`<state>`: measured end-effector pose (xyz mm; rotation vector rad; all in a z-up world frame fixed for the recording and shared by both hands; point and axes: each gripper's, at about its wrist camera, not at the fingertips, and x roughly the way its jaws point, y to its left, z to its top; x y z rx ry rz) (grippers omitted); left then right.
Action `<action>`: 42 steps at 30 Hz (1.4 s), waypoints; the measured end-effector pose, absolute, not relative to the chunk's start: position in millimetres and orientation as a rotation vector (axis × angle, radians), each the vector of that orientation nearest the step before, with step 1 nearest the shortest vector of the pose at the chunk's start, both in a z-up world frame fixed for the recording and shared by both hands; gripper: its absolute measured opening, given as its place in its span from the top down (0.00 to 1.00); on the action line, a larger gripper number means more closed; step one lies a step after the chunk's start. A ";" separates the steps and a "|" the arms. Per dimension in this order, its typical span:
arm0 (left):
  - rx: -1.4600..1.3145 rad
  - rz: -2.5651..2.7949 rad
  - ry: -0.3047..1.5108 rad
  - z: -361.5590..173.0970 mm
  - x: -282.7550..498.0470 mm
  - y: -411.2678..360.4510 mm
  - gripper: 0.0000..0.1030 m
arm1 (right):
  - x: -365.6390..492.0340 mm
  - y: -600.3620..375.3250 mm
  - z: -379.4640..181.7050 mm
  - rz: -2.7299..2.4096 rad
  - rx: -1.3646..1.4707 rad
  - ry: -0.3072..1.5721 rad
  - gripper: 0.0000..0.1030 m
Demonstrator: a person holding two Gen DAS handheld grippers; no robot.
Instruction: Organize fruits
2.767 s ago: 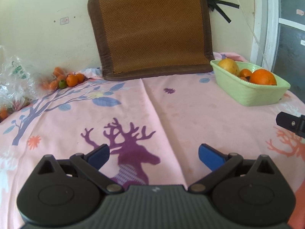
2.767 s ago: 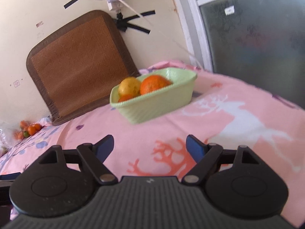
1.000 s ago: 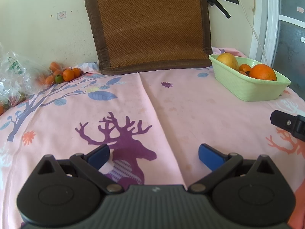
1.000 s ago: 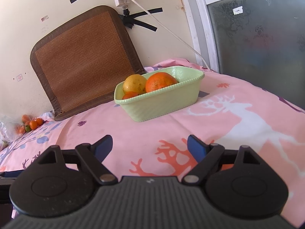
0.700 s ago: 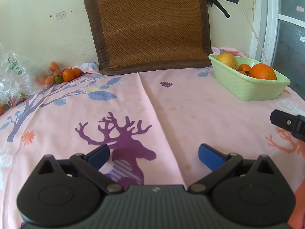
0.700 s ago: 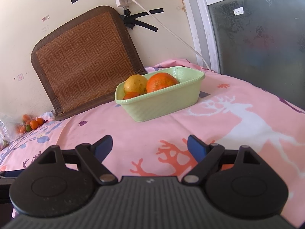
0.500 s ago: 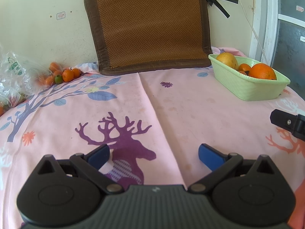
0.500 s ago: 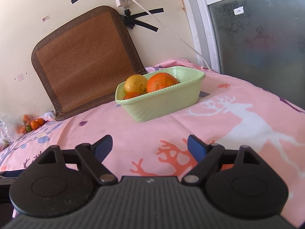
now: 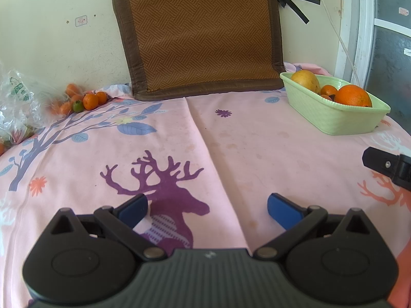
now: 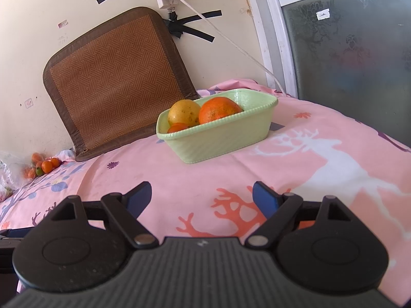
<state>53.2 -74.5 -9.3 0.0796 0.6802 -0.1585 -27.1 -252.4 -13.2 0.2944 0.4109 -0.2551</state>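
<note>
Since the earlier frame we see nothing shifted: our left gripper [image 9: 206, 206] and right gripper [image 10: 201, 196] keep jaws wide, empty; green basket [image 10: 221, 142] unmoved.

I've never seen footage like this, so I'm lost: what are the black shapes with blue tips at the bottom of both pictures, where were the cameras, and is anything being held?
A person holds a two-finger gripper in each hand, and each carries a wide-angle camera looking forward along its fingers. So one picture comes from the left gripper, the other from the right gripper. The blue tips are the finger pads. Both grippers are open and hold nothing.

Below them is a pink printed cloth. On it stands a green basket holding a large orange, a yellow fruit and a smaller orange fruit. Far left, by the wall, lie small loose oranges beside a clear plastic bag. A brown woven mat leans on the wall.
</note>
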 end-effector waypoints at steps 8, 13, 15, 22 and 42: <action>0.078 -0.161 0.684 -10.4 52.9 -75.9 0.00 | -25.1 -254.0 -14.1 -0.247 0.292 0.420 0.15; 0.079 -0.163 0.683 -10.3 53.5 -75.5 0.00 | -24.9 -254.0 -14.3 -0.244 0.289 0.419 0.15; 0.080 -0.166 0.682 -10.1 53.2 -75.3 0.00 | -25.1 -253.6 -14.3 -0.244 0.290 0.418 0.15; 0.082 -0.166 0.681 -9.9 53.3 -75.2 0.00 | -25.9 -254.6 -14.2 -0.241 0.285 0.414 0.15; 0.099 -0.150 0.633 -6.2 46.7 -75.1 0.00 | -28.5 -253.1 -13.5 -0.234 0.271 0.393 0.15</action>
